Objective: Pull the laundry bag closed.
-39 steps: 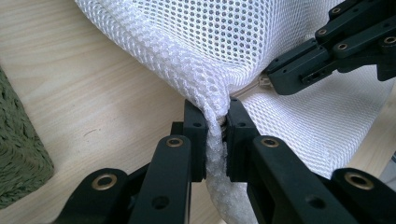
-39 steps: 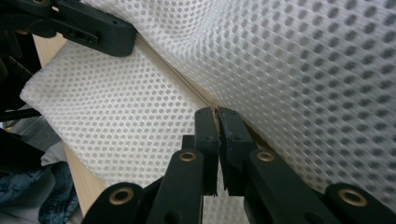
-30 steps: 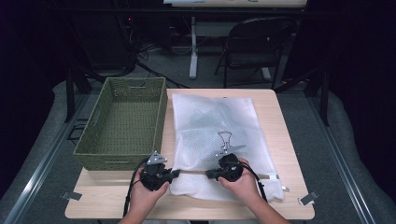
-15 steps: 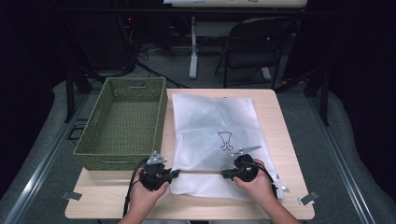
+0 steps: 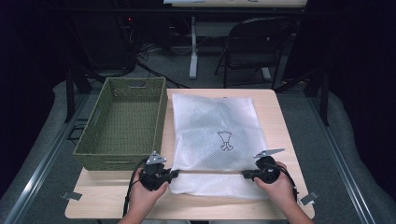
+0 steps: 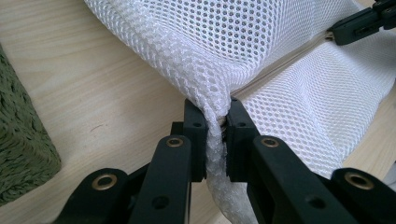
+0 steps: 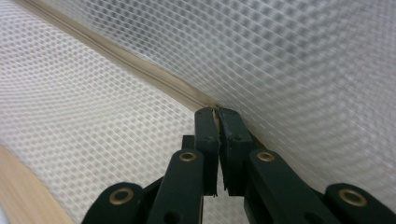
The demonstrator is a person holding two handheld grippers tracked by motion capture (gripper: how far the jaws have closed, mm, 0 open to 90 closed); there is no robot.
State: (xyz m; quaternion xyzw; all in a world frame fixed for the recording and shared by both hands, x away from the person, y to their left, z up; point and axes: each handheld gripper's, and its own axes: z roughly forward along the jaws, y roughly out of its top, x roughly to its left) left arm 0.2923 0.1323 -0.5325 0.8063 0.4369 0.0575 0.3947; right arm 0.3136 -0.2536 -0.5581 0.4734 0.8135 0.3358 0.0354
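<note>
A white mesh bag with a small printed figure lies flat on the wooden table. Its zipper runs across the near end between my two grippers. My left gripper is shut on the bag's near left corner, and the mesh bunches up between its jaws. My right gripper is at the zipper's right end. In the right gripper view its jaws are shut right on the zipper, apparently on the pull. The right gripper also shows far off in the left gripper view.
A green woven basket stands empty on the table's left half, just beyond my left hand. A folding chair and a desk leg stand on the floor behind the table. Bare wood lies along the near edge.
My right gripper has slid to the right along the zipper, from near the bag's middle to its right side. The left gripper has stayed where it was, still holding the corner.
</note>
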